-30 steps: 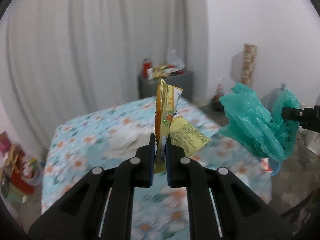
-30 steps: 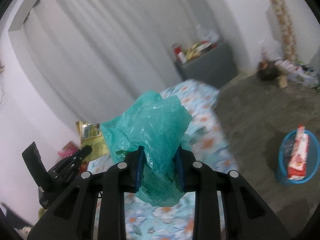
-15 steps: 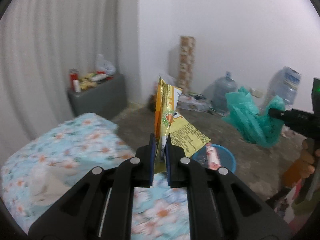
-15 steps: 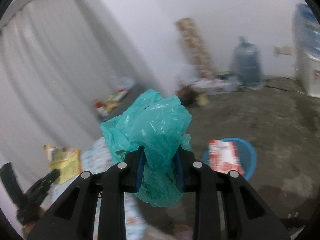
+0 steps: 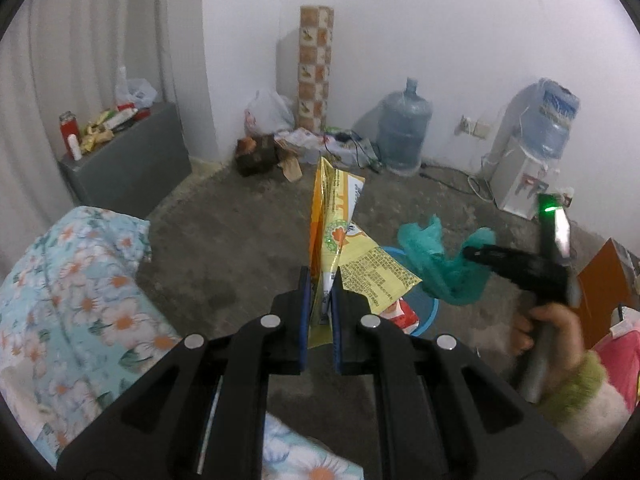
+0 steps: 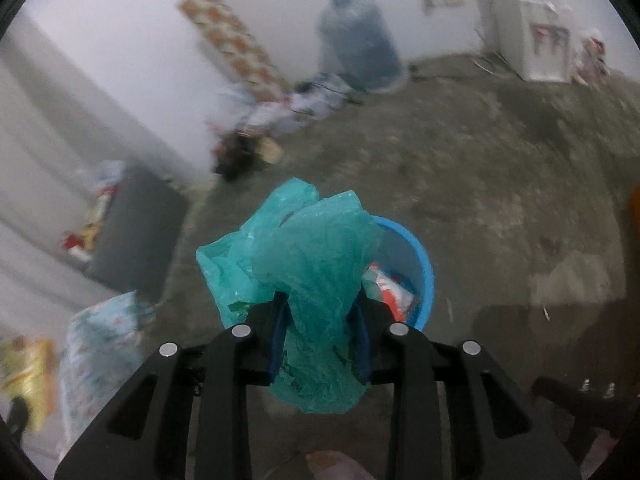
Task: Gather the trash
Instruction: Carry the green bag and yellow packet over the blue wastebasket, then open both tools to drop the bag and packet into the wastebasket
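Bags first: right gripper (image 6: 320,338) clamps a green bag (image 6: 308,264) above the blue bucket (image 6: 424,276) at one o'clock; left gripper (image 5: 320,300), pinching the wrapper (image 5: 340,240), should wait, then drop centrally.

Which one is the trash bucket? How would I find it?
Look at the grey floor in front of the white wall. The bucket sits there alone, just beyond the green bag. It is the only round, bright blue thing, with a red-and-white packet inside.
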A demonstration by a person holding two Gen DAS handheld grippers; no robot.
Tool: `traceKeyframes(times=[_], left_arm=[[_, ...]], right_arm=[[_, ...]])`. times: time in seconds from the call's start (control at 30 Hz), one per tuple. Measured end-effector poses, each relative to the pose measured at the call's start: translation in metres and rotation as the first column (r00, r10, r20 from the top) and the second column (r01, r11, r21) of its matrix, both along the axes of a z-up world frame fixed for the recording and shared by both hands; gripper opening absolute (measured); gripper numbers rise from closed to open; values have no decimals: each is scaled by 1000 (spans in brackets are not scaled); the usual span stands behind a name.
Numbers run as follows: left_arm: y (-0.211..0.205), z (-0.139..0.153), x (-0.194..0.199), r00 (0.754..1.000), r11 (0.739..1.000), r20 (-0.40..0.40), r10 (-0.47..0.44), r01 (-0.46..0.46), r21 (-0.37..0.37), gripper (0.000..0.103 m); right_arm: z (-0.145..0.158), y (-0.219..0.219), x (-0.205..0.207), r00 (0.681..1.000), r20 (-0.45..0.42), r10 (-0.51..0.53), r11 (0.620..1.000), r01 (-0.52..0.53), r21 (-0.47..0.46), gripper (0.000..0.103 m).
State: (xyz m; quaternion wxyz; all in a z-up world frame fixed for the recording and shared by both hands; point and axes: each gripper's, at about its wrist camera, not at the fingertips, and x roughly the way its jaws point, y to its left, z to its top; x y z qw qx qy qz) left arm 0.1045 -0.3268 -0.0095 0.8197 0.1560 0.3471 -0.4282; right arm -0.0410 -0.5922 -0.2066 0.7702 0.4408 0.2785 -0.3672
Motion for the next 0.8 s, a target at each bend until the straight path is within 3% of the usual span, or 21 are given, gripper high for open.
traceKeyframes(times=[0.07, 0.1, 0.13, 0.2, 0.27, 0.5, 0.6, 0.8], left_arm=[[-10, -6, 2, 1000, 1000, -17, -9, 9, 12, 7], [-17, -11, 5, 999, 1000, -31, -16, 17, 21, 7], [-24, -16, 7, 999, 999, -43, -23, 25, 30, 7], [-35, -25, 11, 997, 998, -68, -37, 40, 46, 7], [-49, -35, 15, 994, 996, -99, -53, 60, 60, 7], [-98, -71, 21, 969, 989, -227, -100, 122, 86, 8], [-129, -95, 20, 958, 981, -267, -105, 144, 132, 8], [-201, -151, 9, 974, 926, -170, -151, 199, 321, 11]], right_arm=[[-34, -18, 13, 999, -15, -32, 999, 32, 25, 47], [-53, -25, 15, 999, -22, -48, 998, 49, 40, 61], [-66, -32, 19, 998, -31, -54, 996, 56, 64, 65], [-107, -47, 20, 995, -75, -63, 983, 74, 166, 65], [-123, -51, 10, 991, -83, -105, 972, 120, 200, 65], [-119, -55, -27, 983, -12, -184, 966, 183, 185, 66], [-114, -54, -39, 977, 20, -214, 961, 207, 184, 66], [-114, -54, -41, 982, 24, -187, 966, 180, 186, 66]])
